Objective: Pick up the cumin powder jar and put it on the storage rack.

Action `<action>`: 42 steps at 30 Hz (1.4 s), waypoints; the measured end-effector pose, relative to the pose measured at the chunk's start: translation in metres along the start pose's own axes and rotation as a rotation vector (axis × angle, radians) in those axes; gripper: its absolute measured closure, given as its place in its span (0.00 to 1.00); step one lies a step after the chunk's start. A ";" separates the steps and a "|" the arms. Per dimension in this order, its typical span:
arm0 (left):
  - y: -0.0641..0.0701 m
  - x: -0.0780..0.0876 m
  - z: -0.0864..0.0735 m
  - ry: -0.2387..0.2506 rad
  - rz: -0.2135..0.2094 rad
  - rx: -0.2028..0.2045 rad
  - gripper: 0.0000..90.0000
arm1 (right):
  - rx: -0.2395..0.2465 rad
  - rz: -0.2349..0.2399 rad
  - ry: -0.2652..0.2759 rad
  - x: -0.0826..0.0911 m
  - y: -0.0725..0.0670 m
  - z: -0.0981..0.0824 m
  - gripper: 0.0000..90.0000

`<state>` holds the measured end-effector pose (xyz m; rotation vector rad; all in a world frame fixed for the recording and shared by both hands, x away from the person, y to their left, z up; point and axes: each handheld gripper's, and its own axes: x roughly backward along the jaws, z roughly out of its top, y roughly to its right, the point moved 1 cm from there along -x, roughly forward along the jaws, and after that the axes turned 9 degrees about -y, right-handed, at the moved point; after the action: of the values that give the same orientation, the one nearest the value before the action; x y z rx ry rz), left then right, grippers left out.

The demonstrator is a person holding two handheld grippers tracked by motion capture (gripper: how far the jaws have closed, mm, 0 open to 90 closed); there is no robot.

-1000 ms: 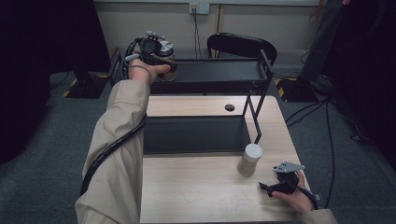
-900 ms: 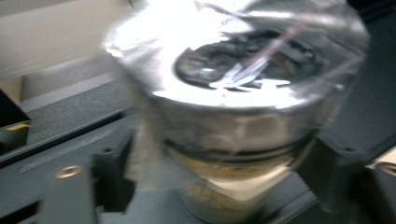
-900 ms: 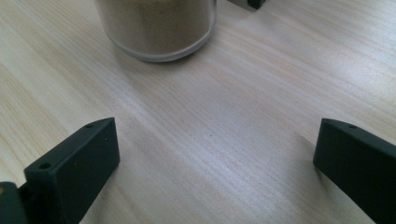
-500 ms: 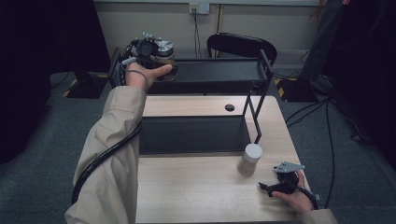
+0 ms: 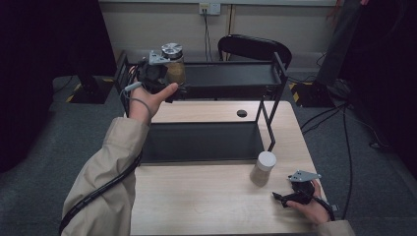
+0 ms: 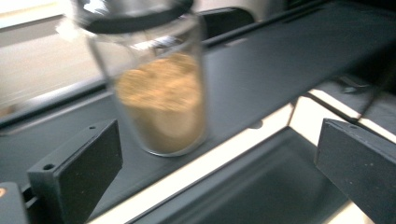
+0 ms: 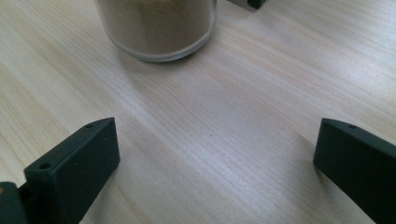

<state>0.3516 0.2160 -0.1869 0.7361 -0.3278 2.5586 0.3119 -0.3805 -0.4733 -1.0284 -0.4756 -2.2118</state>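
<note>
A glass jar [image 5: 173,66] with a silver lid and tan powder stands at the left end of the black rack's upper shelf [image 5: 231,76]. My left gripper [image 5: 150,73] is just in front of it, open. In the left gripper view the jar [image 6: 161,100] stands upright beyond the wide-apart jaws of that gripper [image 6: 215,135], touching neither. A second jar [image 5: 263,168], white-lidded, stands on the wooden table [image 5: 196,201]. My right gripper [image 5: 290,196] rests open on the table near it; its own view shows the jar's base [image 7: 159,28] ahead of the spread jaws [image 7: 215,126].
The rack's lower tray [image 5: 201,140] lies between its slanted black posts [image 5: 273,110]. Behind the rack stands a black chair [image 5: 253,46]. A small dark hole [image 5: 241,113] marks the tabletop. Cables trail over the grey floor at the right.
My left gripper has let go of the silver-lidded jar on the upper shelf and drawn back toward the person. The right gripper has not moved.
</note>
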 end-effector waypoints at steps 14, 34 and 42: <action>0.007 0.002 -0.054 -0.015 -0.130 -0.091 0.00 | -0.001 0.000 0.000 0.000 0.000 0.000 0.00; 0.027 -0.007 -0.137 -0.045 -0.187 -0.088 0.00 | 0.001 0.000 0.000 0.000 0.000 0.000 0.00; 0.031 -0.015 -0.168 -0.055 -0.208 -0.073 0.01 | 0.000 0.000 0.000 0.000 0.000 0.000 0.00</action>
<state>0.2736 0.2415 -0.3369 0.7721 -0.3411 2.3229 0.3118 -0.3805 -0.4733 -1.0282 -0.4763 -2.2118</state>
